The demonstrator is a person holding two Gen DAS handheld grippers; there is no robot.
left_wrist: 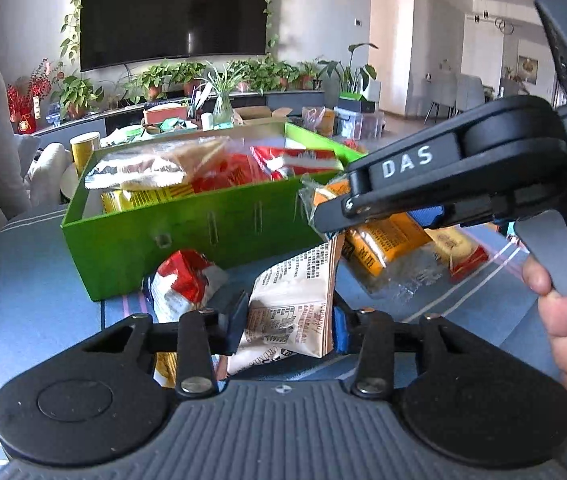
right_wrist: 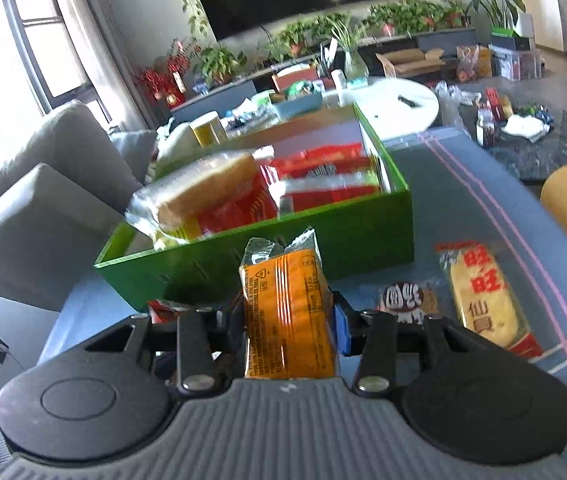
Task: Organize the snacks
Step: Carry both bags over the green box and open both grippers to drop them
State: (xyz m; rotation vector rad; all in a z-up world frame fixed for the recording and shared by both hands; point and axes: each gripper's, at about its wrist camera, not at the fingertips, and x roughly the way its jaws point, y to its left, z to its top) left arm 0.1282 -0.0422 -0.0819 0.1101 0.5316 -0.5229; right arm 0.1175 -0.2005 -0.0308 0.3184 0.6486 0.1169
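Left wrist view shows the left gripper (left_wrist: 289, 326) closed on a beige packet (left_wrist: 291, 308), pinched across its lower half and held upright just in front of the green box (left_wrist: 187, 228). Right of that, the right gripper (left_wrist: 329, 210) clamps an orange packet (left_wrist: 379, 240) near the box's front right corner; in the right wrist view the same orange packet (right_wrist: 289, 312) stands between the pads of the right gripper (right_wrist: 289, 330), its crimped foil top pointing at the box (right_wrist: 363, 232). The box already holds bread (right_wrist: 203, 196) and red packs (right_wrist: 323, 176), piled close to its rim. A red-and-white pouch (left_wrist: 183, 284) lies against the box's front wall, and a rice cracker pack (right_wrist: 487, 300) and a small brown packet (right_wrist: 407, 300) lie on the blue cloth (right_wrist: 463, 184) in front of the box, to the right. Both held packets look light and thin-walled, so they should lift easily but crumple and slip under a loose pinch; the contents are likely brittle, so a hard squeeze could crush them. Gripping across the flat middle, as now, looks sounder than taking the slick sealed ends. Space in the box seems tight, so each packet probably needs dropping flat on top of the pile.
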